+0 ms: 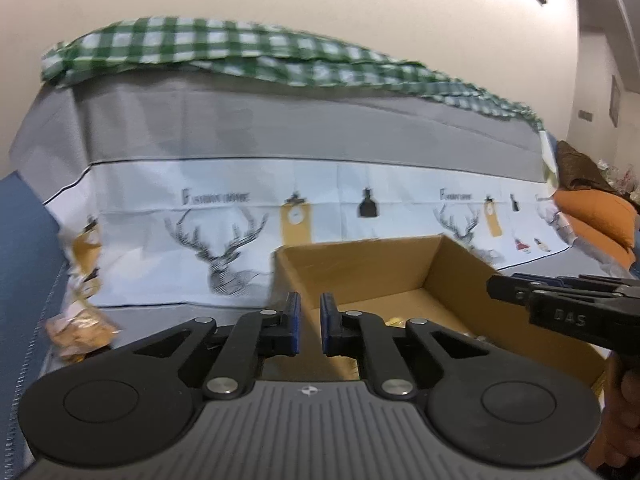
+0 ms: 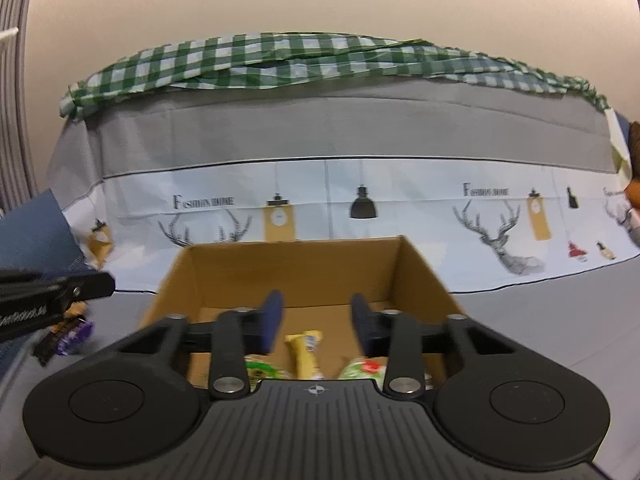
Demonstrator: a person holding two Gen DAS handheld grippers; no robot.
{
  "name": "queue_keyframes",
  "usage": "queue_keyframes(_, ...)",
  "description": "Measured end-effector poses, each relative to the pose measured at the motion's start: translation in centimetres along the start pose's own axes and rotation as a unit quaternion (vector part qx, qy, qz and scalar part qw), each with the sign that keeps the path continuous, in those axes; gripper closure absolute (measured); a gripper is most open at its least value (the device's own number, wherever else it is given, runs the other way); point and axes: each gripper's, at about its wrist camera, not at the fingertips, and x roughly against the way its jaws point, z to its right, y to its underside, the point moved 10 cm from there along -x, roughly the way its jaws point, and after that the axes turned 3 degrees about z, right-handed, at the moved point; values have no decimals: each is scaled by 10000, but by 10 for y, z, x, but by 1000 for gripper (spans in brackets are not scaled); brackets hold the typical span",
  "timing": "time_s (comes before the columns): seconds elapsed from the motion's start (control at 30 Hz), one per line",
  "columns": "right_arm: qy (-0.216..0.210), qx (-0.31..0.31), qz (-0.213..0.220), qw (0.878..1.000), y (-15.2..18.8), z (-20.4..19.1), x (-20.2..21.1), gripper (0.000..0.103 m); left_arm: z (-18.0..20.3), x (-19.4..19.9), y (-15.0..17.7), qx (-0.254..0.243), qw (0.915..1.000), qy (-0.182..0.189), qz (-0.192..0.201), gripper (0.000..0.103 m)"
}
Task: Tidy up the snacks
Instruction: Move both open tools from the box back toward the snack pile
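The cardboard box [image 2: 296, 264] has its near part hidden behind the right gripper's body, so the yellow packet [image 2: 306, 354] and green-labelled packets [image 2: 362, 368] show only partly; the purple snack [image 2: 74, 332] and golden snack bag [image 1: 78, 330] are too blurred to identify

L tongs [image 1: 310, 322] nearly closed, empty; R tongs [image 2: 316, 322] parted, empty, both angled slightly down.
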Motion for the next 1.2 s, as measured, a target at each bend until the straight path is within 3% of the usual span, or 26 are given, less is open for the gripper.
queue_keyframes(0.07, -131, -60, -12, 9999, 2, -13, 1, 77, -20, 2, -1, 11, 9996, -199, -195, 93)
queue_keyframes(0.17, -302, -60, -3, 9995, 3, -35, 4, 77, -49, 14, -6, -117, 9992, -366, -119, 92)
queue_keyframes(0.27, -492, 24, 9, 9988, 3, -59, 7, 77, -80, 21, 14, 21, 9984, -517, -235, 92)
queue_keyframes(0.33, -629, 141, 32, 9979, 5, -76, 7, 77, -99, 17, 33, -17, 9950, -756, -651, 92)
queue_keyframes(0.4, -737, 229, 8, 9970, 8, -91, 6, 77, -110, 21, 29, 33, 9947, -868, -543, 92)
queue_keyframes(0.7, -1216, 259, 45, 9922, 13, -147, 1, 77, -130, 11, 25, 286, 9922, -1064, -587, 92)
queue_keyframes(0.93, -1461, 417, -214, 9881, 33, -192, -14, 77, -160, 4, 24, 870, 9832, -1475, -634, 91)
queue_keyframes(1.2, -1257, 466, -527, 9896, 54, -219, -42, 76, -181, 3, 32, 1147, 9755, -1696, -801, 90)
